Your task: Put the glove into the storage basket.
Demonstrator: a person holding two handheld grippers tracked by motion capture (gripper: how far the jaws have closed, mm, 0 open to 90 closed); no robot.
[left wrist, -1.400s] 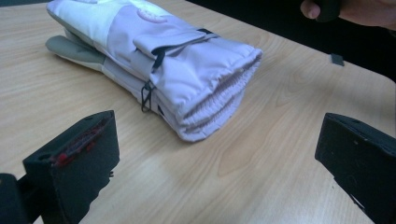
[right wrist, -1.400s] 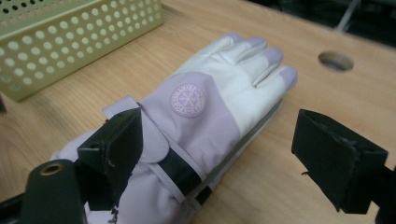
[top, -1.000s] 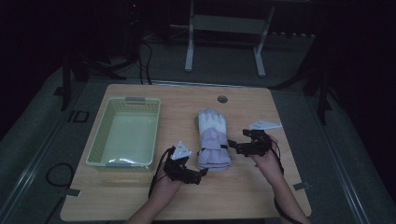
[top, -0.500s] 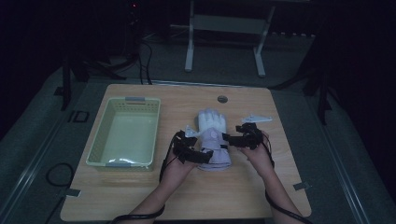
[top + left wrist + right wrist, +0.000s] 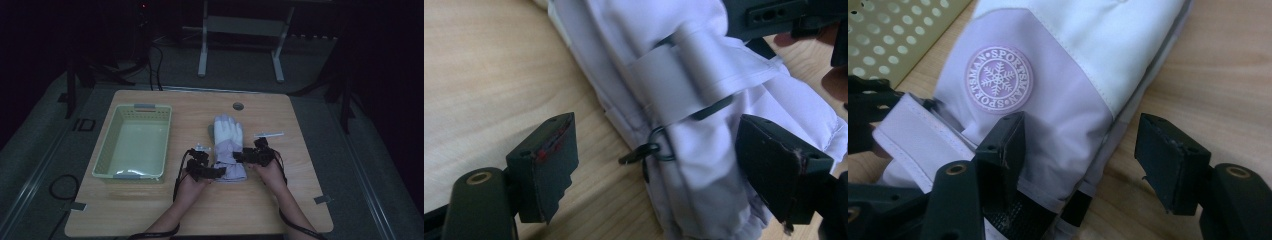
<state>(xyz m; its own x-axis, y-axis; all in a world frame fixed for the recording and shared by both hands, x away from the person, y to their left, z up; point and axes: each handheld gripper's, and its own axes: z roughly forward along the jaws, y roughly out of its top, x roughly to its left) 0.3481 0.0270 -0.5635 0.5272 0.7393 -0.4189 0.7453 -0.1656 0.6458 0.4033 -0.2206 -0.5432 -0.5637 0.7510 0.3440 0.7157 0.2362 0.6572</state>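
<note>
A lilac-and-white ski glove lies flat at the middle of the wooden table, fingers pointing away from the person; a pale green perforated basket stands well apart to its left, clear of the work; a small round hole marks the far edge. The left gripper and right gripper straddle the cuff's two edges, jaws just closing, pads not yet pressing the fabric; the cuff's underside is hidden, and dim light blurs the strap clip.
</note>
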